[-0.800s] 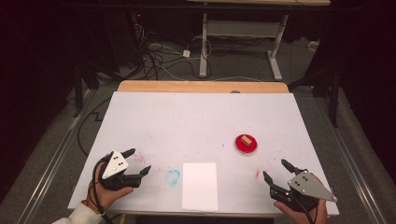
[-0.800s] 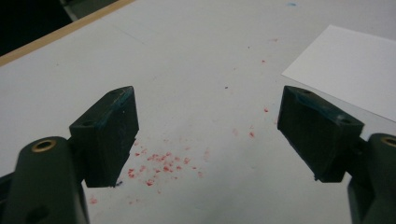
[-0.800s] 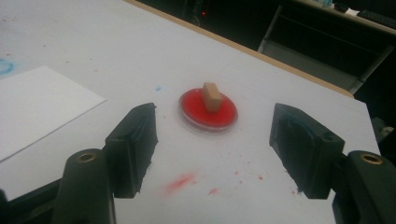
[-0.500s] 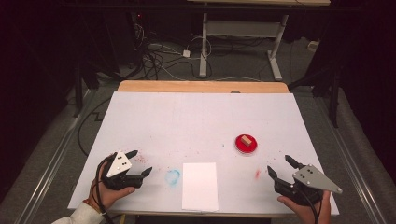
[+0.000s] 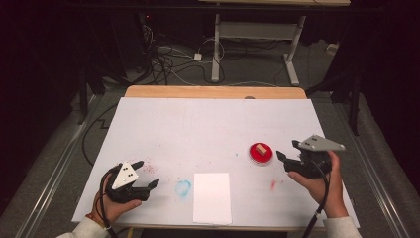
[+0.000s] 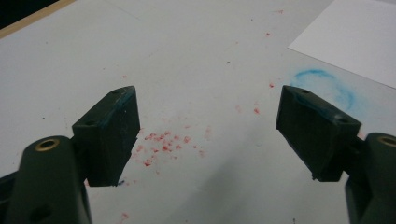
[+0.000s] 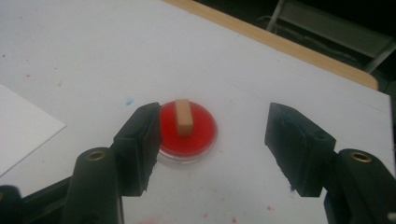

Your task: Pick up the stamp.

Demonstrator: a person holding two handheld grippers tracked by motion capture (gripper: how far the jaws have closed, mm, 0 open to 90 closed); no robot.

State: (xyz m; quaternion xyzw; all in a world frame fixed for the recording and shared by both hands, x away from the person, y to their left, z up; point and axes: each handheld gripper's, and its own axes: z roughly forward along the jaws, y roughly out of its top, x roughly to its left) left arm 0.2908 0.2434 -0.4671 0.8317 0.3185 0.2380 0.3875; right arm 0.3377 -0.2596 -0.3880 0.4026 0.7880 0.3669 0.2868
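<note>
Your right gripper hovers with jaws spread wide, holding nothing, just beside the round red ink pad with its small tan wooden block near the worktop's right edge. Your left gripper, equally wide and empty, sits near the front left corner beside the white paper sheet.

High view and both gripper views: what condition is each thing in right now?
Left gripper: jaws open, holding nothing, over red specks.
Right gripper: jaws open, holding nothing, facing the red ink pad.
Red ink pad: uncovered, flat on the table.
Wooden stamp: resting on the pad.
Paper sheet: flat, blank.
Table: stained with red specks and a blue ring.
</note>
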